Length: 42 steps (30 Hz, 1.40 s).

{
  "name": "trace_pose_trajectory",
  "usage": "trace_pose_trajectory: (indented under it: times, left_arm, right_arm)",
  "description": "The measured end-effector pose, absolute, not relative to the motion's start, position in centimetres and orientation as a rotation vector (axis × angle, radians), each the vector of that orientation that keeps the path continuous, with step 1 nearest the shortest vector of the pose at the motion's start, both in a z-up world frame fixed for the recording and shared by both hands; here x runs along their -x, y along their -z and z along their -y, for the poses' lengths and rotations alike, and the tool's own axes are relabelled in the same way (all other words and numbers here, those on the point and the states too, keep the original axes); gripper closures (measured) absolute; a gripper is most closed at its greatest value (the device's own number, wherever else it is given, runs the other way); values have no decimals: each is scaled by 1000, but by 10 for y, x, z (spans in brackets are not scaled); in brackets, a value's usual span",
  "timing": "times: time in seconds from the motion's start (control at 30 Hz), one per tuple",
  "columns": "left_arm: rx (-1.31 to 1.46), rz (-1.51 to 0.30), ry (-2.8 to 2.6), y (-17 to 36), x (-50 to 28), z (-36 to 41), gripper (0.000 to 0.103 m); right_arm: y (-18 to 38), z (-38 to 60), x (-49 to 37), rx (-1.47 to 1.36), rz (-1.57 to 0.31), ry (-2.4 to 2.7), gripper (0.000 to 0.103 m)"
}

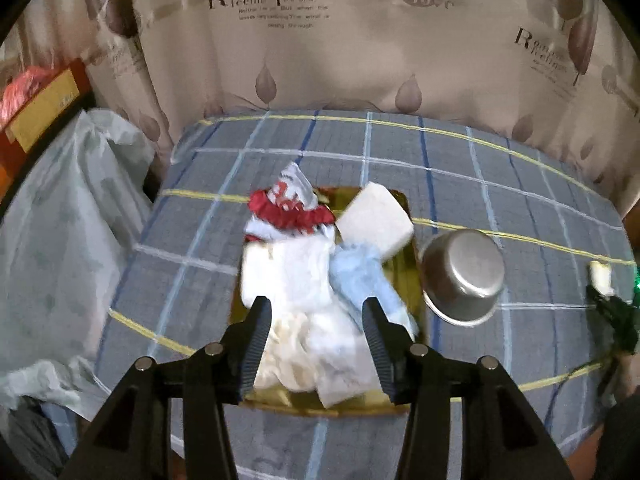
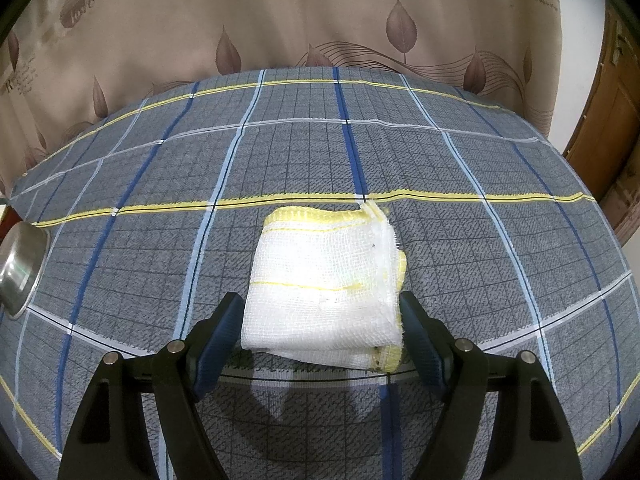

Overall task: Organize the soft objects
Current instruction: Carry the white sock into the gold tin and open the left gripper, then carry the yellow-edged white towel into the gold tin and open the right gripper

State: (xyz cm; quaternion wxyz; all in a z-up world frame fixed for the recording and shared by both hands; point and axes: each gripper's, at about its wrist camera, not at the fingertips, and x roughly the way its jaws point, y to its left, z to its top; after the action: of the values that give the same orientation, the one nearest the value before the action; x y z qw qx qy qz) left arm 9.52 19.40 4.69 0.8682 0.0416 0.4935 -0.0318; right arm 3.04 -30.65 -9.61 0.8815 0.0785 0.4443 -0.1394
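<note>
A gold tray (image 1: 402,276) on the plaid table holds a heap of soft things: a crumpled white cloth (image 1: 304,284), a light blue cloth (image 1: 360,276), a red-and-white crinkled piece (image 1: 290,206) and a white foam block (image 1: 376,220) leaning at the back. My left gripper (image 1: 317,306) hovers over the near side of the heap with its fingers apart and nothing gripped. In the right wrist view a folded white gauze cloth with yellow edging (image 2: 324,280) lies flat on the tablecloth. My right gripper (image 2: 320,300) straddles its near half, open, the pads close beside its edges.
A steel bowl (image 1: 464,276) lies tipped on its side just right of the tray, and shows at the left edge (image 2: 18,268) of the right wrist view. A leaf-print curtain (image 1: 340,60) hangs behind the table. Pale plastic sheeting (image 1: 60,220) covers things at left. A wooden door (image 2: 600,120) stands at right.
</note>
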Motion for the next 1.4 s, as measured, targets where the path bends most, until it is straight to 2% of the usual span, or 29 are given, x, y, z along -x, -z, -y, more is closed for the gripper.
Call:
trace_pose_trajectory:
  times: [0.03, 0.2, 0.6, 0.83, 1.4]
  left_arm:
    - [-75, -1033, 73, -46, -91, -195, 55]
    - [30, -1025, 65, -41, -72, -213, 55]
    - [58, -999, -82, -30, -60, -244, 55]
    - [79, -1010, -97, -23, -57, -253, 55]
    - [88, -1003, -171, -18, -42, -267, 55]
  right_arm:
    - [96, 307, -31, -161, -925, 294, 35]
    - [95, 310, -30, -152, -919, 298, 38]
    - [67, 266, -10, -84, -934, 210, 39]
    - [44, 199, -1, 14, -965, 30, 39]
    - [-2, -20, -30, 184, -880, -444, 39]
